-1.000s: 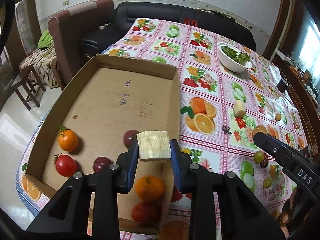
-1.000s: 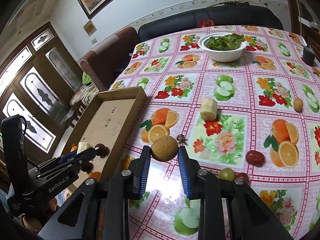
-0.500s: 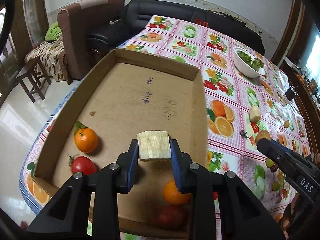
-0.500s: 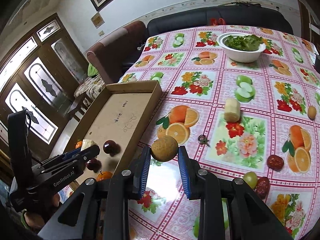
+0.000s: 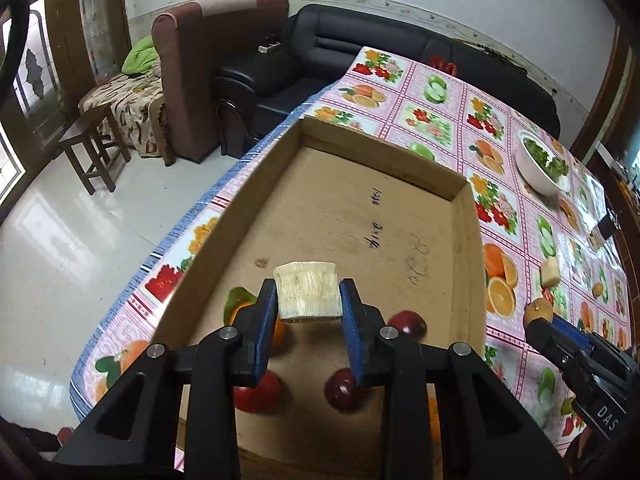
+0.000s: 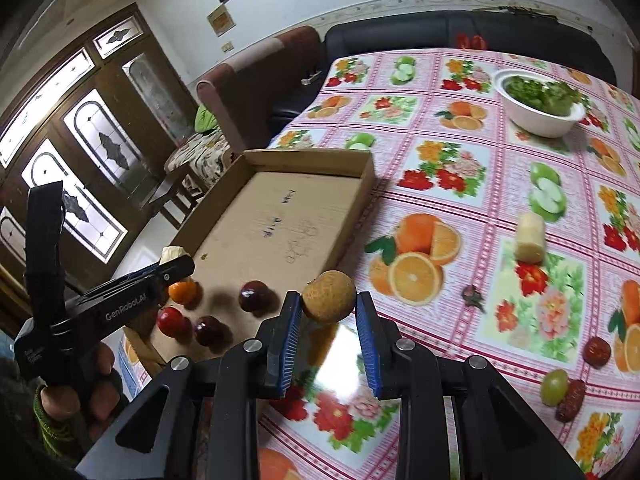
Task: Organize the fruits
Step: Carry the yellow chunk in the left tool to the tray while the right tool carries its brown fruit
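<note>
My left gripper is shut on a pale cut fruit chunk and holds it above the near part of the cardboard tray. In the tray lie an orange, a red tomato and two dark plums. My right gripper is shut on a round tan fruit, held over the tablecloth just right of the tray. The left gripper also shows in the right wrist view, with the chunk at its tip.
A pale fruit chunk, a green grape, dark dates and a small dark stem lie on the tablecloth. A white bowl of greens stands at the far side. Sofa and armchair stand beyond the table edge.
My left gripper has moved left and further over the tray with the chunk. My right gripper has moved left toward the tray's edge with the tan fruit.
</note>
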`<state>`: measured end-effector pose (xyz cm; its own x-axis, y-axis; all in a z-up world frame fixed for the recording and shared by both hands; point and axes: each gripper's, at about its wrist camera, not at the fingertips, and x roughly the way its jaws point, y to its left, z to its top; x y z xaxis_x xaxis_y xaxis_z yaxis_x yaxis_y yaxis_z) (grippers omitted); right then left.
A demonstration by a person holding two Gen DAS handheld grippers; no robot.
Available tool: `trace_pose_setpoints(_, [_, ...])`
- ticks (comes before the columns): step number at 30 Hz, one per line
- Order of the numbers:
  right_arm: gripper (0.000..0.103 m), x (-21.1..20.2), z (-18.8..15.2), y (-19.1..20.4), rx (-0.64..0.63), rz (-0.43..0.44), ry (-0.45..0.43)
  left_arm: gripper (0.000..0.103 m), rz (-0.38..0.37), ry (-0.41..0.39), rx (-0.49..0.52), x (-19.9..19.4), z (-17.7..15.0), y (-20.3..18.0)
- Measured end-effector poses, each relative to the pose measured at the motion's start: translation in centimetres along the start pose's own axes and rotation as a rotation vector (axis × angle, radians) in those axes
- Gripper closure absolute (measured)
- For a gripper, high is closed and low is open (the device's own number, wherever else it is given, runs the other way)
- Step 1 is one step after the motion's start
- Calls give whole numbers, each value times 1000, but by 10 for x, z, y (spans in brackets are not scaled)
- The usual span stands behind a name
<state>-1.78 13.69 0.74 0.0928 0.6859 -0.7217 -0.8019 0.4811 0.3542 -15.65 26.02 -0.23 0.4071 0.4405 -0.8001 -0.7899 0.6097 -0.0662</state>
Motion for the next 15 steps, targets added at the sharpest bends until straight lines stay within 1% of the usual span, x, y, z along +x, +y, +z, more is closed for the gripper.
trace_pose_setpoints(15, [75,23,20,27,-48,32,12,74,34,-4,6,10,18,5])
